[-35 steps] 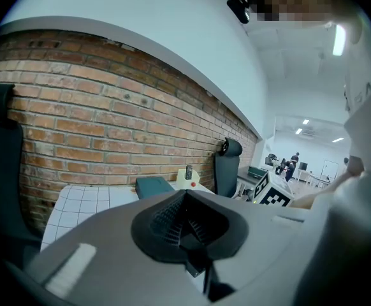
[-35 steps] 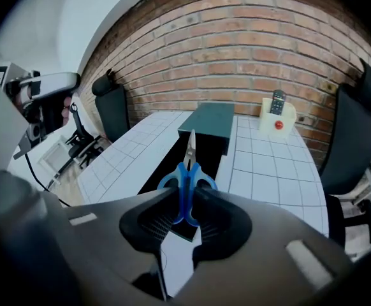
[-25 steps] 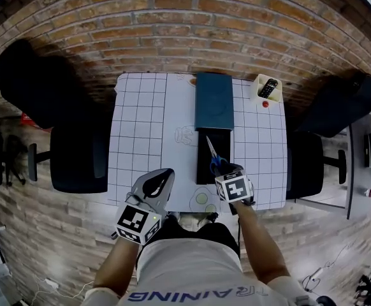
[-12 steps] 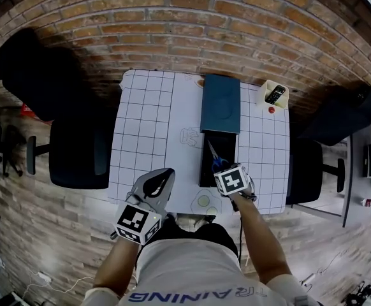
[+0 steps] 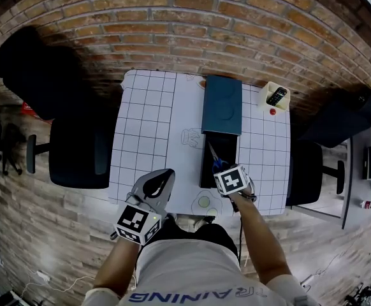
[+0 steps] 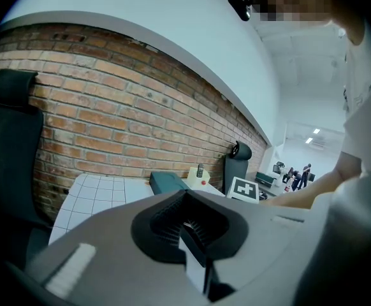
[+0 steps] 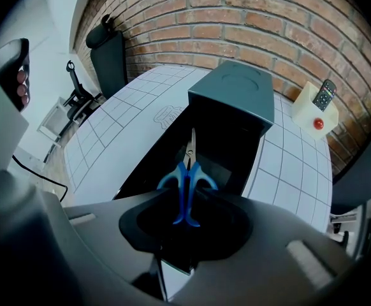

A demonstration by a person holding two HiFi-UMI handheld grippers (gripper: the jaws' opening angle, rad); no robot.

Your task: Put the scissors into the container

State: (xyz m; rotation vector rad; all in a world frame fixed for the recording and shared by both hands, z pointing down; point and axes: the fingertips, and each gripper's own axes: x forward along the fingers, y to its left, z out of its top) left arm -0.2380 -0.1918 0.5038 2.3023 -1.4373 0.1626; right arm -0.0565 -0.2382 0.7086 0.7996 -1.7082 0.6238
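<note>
Blue-handled scissors (image 5: pixel 214 159) (image 7: pixel 187 176) hang in my right gripper (image 5: pixel 221 169) (image 7: pixel 187 217), which is shut on the handles. Their closed blades point down and away, into the open black container (image 5: pixel 206 174) (image 7: pixel 236 139). The container lies on the white gridded table (image 5: pixel 141 132). Its teal lid (image 5: pixel 222 105) (image 7: pixel 236 94) lies at the container's far end. My left gripper (image 5: pixel 160 178) (image 6: pixel 189 225) is shut and holds nothing. It hovers at the table's near edge, left of the container.
A cream holder with a remote (image 5: pixel 275 95) (image 7: pixel 317 104) and a small red thing (image 5: pixel 272 111) sit at the far right corner. Black chairs (image 5: pixel 77 152) (image 5: pixel 306 164) flank the table. A brick wall lies beyond the table. Two pale green circles (image 5: pixel 203 201) mark the near edge.
My right gripper has sunk slightly with the scissors, whose blades now reach lower into the black container. The left gripper has kept still.
</note>
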